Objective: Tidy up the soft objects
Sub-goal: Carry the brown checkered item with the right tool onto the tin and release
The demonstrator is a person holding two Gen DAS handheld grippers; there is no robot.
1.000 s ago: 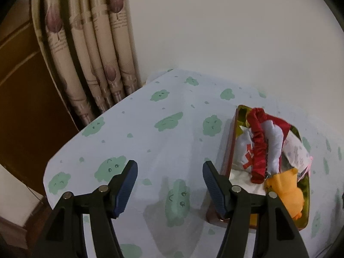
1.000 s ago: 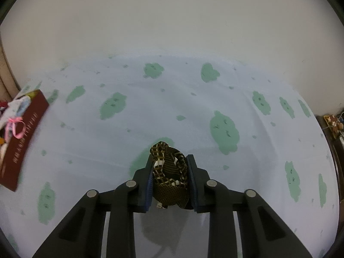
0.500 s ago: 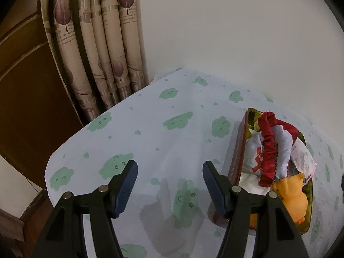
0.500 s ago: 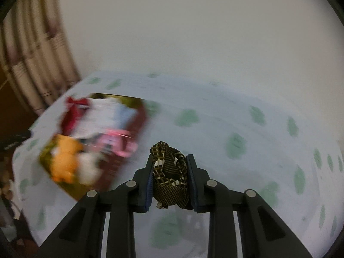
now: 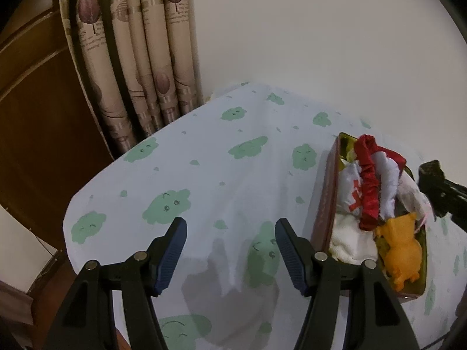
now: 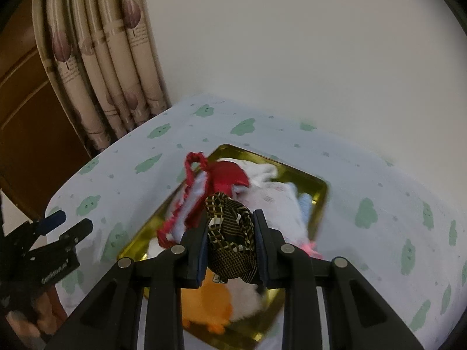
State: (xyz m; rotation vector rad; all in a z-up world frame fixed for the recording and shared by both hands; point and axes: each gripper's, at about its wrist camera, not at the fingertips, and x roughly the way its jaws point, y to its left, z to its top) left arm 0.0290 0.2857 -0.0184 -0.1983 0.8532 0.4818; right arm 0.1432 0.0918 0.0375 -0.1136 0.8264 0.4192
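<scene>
Left wrist view, change: your left gripper (image 5: 227, 232) has pulled back a little since half a second ago; more curtain (image 5: 140, 67) and tablecloth (image 5: 221, 169) show, and your right gripper (image 5: 437, 189) has come in at the right edge.
Left wrist view, jaws: spread wide over bare cloth, holding nothing.
Left wrist view, tin: the gold tin (image 5: 328, 192) sits just right of your right-hand finger, packed with a red scrunchie (image 5: 369, 186), white cloth and an orange plush (image 5: 404, 255).
Left wrist view, hidden: the tin's near corner is cut off behind your finger.
Right wrist view, change: you have swung from beside the tin to directly above it.
Right wrist view, jaws: pinching the dark checked fabric bundle (image 6: 230, 236).
Right wrist view, task thing: the bundle hangs over the tin's (image 6: 318, 186) contents.
Right wrist view, hard to tell: motion blur smears the contents; whether the bundle touches them, you cannot tell.
</scene>
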